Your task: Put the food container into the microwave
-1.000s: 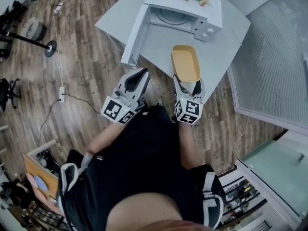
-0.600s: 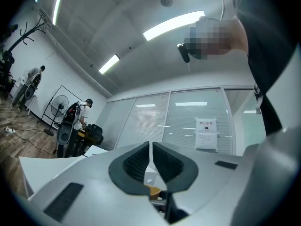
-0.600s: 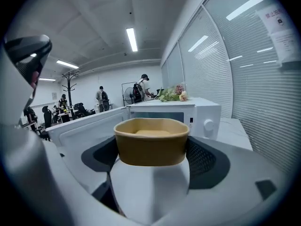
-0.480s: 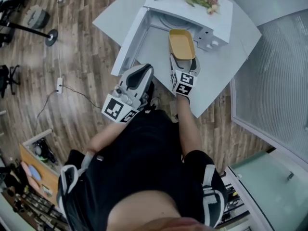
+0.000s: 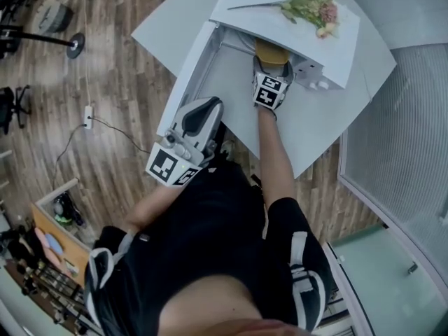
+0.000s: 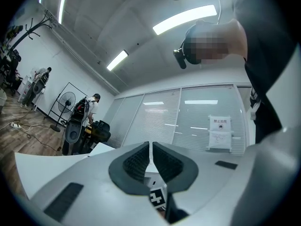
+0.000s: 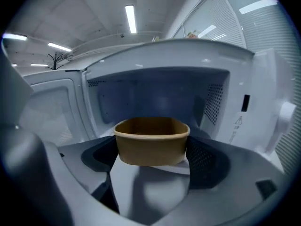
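The right tongs (image 5: pixel 271 67) are clamped on the two sides of a light brown food tub with rounded corners (image 7: pixel 151 146). The tub is held level, right at the mouth of the big white microwave (image 5: pixel 245 16) — its far end looks just inside the opening, and its near end is in the tongs. The white microwave door (image 5: pixel 190 68) stands wide open on the left of the microwave. The microwave sits on a pale grey counter (image 5: pixel 329 121).

The left tongs (image 6: pixel 150 160) are pressed together with nothing in them. They are held well back from the microwave, close to the person's body.

The job now, I think, is to slide the tub deeper in and set it down on the microwave floor. To do it well, keep the tub flat and in the middle of the opening, so it does not bump the side walls. Go low and slow — let go only when the bottom rests inside.
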### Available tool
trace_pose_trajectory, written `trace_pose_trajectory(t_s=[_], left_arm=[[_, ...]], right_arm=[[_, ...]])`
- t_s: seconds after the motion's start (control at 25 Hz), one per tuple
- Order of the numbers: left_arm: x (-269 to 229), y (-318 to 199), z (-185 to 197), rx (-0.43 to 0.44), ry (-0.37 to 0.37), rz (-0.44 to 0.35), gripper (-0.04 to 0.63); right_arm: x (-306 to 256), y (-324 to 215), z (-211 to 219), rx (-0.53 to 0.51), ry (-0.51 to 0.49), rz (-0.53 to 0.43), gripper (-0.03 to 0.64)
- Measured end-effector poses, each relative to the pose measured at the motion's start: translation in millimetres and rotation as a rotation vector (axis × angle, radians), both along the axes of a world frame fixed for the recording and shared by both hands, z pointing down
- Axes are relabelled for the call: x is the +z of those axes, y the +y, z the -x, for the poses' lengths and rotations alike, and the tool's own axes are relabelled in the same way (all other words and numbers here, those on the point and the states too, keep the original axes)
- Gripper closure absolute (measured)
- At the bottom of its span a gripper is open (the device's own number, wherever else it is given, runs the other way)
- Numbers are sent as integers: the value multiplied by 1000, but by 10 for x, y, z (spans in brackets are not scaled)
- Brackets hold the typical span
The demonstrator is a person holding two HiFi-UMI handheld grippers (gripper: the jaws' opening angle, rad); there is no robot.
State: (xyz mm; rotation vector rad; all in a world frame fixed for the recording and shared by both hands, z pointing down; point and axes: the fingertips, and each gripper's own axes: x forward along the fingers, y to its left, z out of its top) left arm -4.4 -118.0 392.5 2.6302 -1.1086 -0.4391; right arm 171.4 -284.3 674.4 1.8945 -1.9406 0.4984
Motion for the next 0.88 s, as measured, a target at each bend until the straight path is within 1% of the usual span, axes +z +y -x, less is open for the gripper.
trace_pose_trajectory(t_s=[0.32, 0.48, 0.56, 0.72, 0.8, 0.88], left_arm=[[169, -226, 14, 2, -10, 44, 554], [218, -272, 28, 11, -8, 53, 554], [227, -282, 52, 15, -4, 55, 554], [179, -233, 71, 24, 1, 43, 554], [100, -147, 79, 26, 7, 30, 554], [13, -13, 72, 31, 9, 17, 554]], right_arm=[[278, -584, -14, 13, -1, 55, 147], [489, -730, -40, 22, 17, 118, 147], [545, -737, -25, 25, 4, 144, 147], [514, -647, 7, 24, -6, 155, 139], [429, -486, 26, 29, -13, 152, 138], [255, -215, 67, 27, -33, 132, 138]])
